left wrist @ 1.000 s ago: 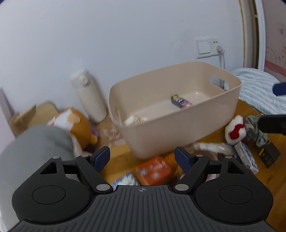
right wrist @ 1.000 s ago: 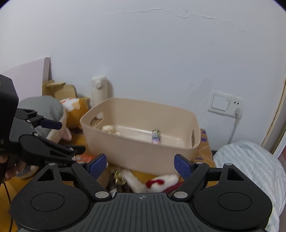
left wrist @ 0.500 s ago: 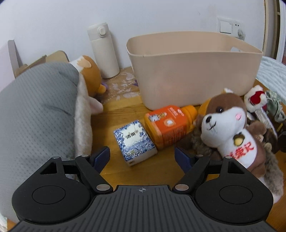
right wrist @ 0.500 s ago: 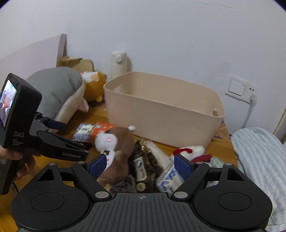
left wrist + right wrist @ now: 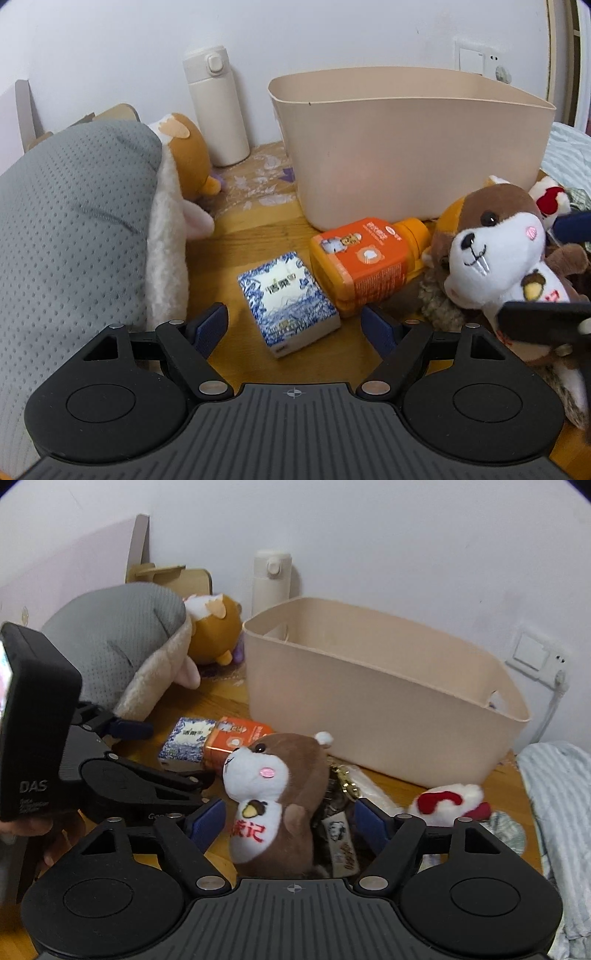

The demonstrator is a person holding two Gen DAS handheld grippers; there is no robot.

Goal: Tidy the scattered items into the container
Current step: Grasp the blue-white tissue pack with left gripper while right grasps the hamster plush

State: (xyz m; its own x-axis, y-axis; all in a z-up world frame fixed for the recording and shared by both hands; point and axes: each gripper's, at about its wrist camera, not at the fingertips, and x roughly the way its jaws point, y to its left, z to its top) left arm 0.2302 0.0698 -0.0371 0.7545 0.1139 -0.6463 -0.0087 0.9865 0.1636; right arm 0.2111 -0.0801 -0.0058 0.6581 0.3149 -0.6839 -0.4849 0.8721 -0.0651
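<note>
The plush [image 5: 273, 805] stands upright between the wide-open right gripper's [image 5: 290, 821] fingers; the open left gripper [image 5: 293, 326] faces the box [image 5: 288, 295].

"DAS" on the black device [image 5: 35, 738]; red "记" on the squirrel plush [image 5: 273, 801].

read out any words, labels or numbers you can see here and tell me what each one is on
"DAS": on the black handheld unit of the left gripper; the smaller lines under it are too blurred to read.
"诶记", roughly, in red: on the white bib of the brown squirrel plush; the first character is uncertain.
Blue-and-white tissue pack: dark characters, too blurred.
Orange bottle: print too small.
Keychain tag: unreadable.
</note>
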